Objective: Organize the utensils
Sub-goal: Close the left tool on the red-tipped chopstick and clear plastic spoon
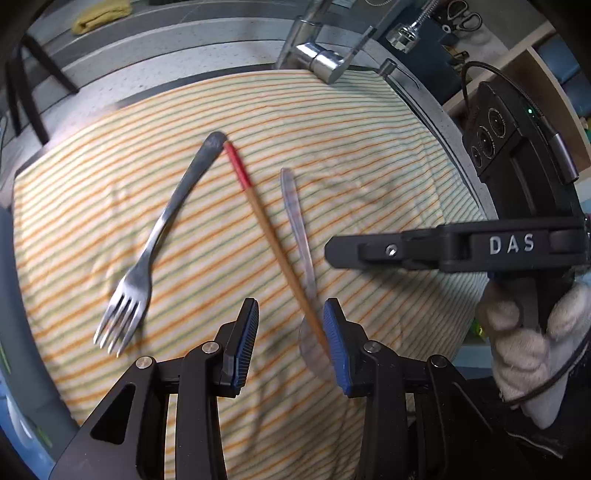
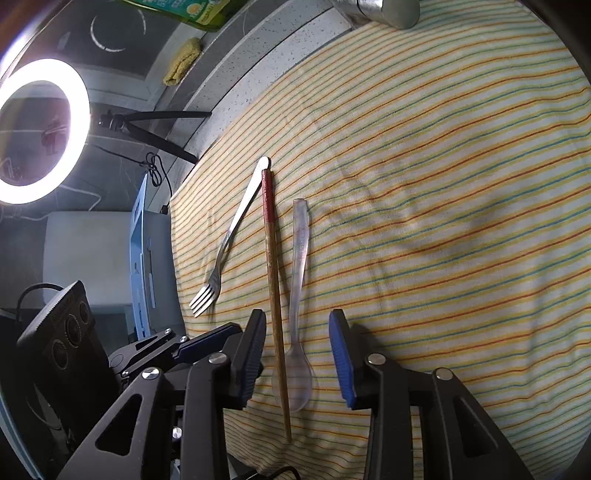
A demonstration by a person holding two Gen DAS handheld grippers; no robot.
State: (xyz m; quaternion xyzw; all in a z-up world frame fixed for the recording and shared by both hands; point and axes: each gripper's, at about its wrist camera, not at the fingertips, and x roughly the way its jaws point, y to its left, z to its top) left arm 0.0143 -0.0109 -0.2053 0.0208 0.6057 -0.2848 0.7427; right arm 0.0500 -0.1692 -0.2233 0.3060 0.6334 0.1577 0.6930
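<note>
A metal fork (image 1: 162,229) (image 2: 231,236), a wooden chopstick with a red end (image 1: 273,236) (image 2: 273,288) and a clear plastic spoon (image 1: 301,243) (image 2: 297,295) lie side by side on a striped cloth (image 1: 369,184) (image 2: 424,203). The fork handle tip touches the chopstick's red end. My left gripper (image 1: 291,325) is open and empty above the cloth, near the chopstick's thin end and the spoon bowl. My right gripper (image 2: 297,332) is open and empty, its jaws standing either side of the chopstick and spoon. The right gripper's body shows in the left wrist view (image 1: 461,247).
A chrome faucet (image 1: 317,59) (image 2: 384,11) stands at the cloth's far edge on a speckled grey counter (image 1: 166,62) (image 2: 251,81). A yellow rag (image 1: 99,16) (image 2: 183,61) lies beyond. A lit ring light (image 2: 44,129) on a stand is at left.
</note>
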